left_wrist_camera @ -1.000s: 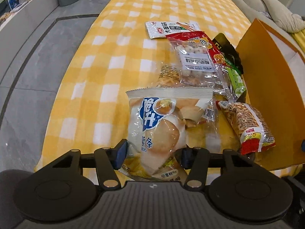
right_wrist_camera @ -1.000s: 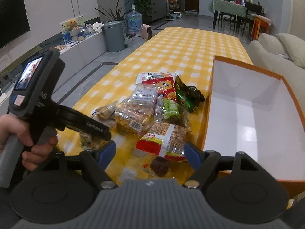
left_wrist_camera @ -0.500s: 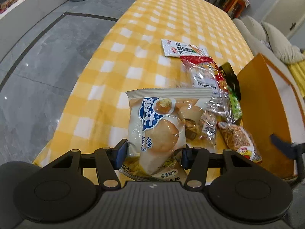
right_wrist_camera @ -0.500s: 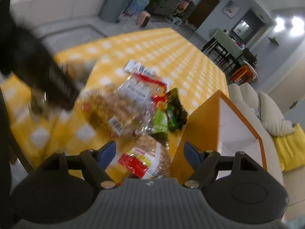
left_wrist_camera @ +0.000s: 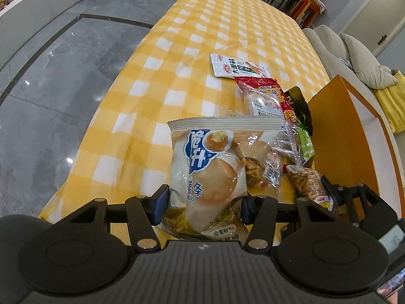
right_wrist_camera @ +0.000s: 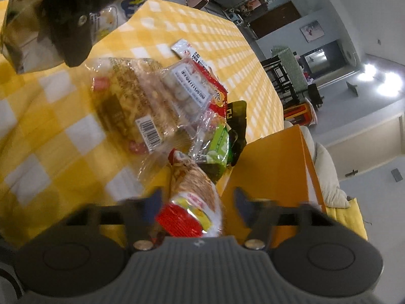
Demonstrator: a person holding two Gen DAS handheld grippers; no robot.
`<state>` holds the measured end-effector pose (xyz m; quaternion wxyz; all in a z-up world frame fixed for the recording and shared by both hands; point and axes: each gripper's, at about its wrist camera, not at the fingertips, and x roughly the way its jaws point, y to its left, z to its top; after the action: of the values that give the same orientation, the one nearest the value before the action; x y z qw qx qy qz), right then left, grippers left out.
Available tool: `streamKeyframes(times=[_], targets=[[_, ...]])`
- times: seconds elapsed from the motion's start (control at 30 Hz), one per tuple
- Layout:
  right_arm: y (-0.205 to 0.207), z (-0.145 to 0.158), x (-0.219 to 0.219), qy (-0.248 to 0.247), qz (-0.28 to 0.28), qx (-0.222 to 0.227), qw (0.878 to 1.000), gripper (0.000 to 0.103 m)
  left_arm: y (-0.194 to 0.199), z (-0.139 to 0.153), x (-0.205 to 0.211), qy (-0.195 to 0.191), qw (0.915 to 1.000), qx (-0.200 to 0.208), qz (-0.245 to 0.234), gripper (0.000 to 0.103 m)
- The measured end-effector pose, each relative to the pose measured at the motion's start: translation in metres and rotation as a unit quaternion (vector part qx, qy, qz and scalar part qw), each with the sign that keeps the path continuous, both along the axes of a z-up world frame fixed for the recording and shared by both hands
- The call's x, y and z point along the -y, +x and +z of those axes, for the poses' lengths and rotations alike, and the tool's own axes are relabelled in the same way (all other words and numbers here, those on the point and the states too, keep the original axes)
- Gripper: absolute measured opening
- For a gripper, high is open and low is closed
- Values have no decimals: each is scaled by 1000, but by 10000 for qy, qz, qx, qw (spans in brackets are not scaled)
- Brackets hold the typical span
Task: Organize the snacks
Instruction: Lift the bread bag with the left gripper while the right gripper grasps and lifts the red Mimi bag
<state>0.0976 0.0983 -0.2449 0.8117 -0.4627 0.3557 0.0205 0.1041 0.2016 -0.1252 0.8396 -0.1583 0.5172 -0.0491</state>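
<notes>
The left gripper (left_wrist_camera: 204,204) is clamped on a puffy, glossy white-and-tan crisp bag (left_wrist_camera: 212,169), held above the yellow checked tablecloth (left_wrist_camera: 177,58). The right gripper (right_wrist_camera: 196,202) has just been closing around a crinkly red-ended clear snack packet (right_wrist_camera: 189,200) lying beside the orange cardboard box (right_wrist_camera: 273,162); pads look not quite touching.

The far stretch of the counter (left_wrist_camera: 227,25) and its left edge lie bare. Snack packets (left_wrist_camera: 268,101) crowd the near right corner, hemmed by the orange box (left_wrist_camera: 336,131) wall along the right edge.
</notes>
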Motion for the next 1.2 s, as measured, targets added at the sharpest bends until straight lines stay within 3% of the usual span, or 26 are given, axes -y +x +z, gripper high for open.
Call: streamKeyframes(times=[0.2, 0.37, 0.5, 0.67, 0.8, 0.87, 0.97, 1.07, 1.13, 1.2], targets=[[-4, 11, 5, 303, -105, 97, 9994, 29, 1, -2, -6, -198, 9998, -48, 92, 62], [-13, 43, 12, 1101, -134, 302, 9934, 26, -2, 2, -3, -178, 9998, 31, 119, 61], [-18, 62, 11, 1191, 47, 620, 9909, 26, -5, 7, -1, -68, 9997, 161, 170, 61], [-26, 98, 20, 1855, 108, 938, 9781, 26, -10, 17, 7, 367, 9983, 399, 219, 61], [-32, 137, 34, 2226, 224, 1263, 9664, 26, -15, 26, 13, 368, 9979, 482, 220, 61], [-29, 159, 49, 2629, 138, 1318, 9557, 26, -18, 35, 17, 399, 9975, 544, 232, 61], [-21, 184, 86, 3556, 41, 1266, 9260, 26, -26, 55, 31, 493, 9959, 747, 156, 61], [-15, 188, 130, 4230, 688, 1334, 8936, 26, -28, 75, 49, 498, 9950, 862, 42, 61], [-5, 188, 158, 4534, 368, 1467, 8784, 26, -28, 87, 66, 474, 9945, 931, -80, 61], [2, 187, 190, 5101, 48, 1393, 8487, 26, -29, 98, 84, 500, 9935, 1002, -221, 61]])
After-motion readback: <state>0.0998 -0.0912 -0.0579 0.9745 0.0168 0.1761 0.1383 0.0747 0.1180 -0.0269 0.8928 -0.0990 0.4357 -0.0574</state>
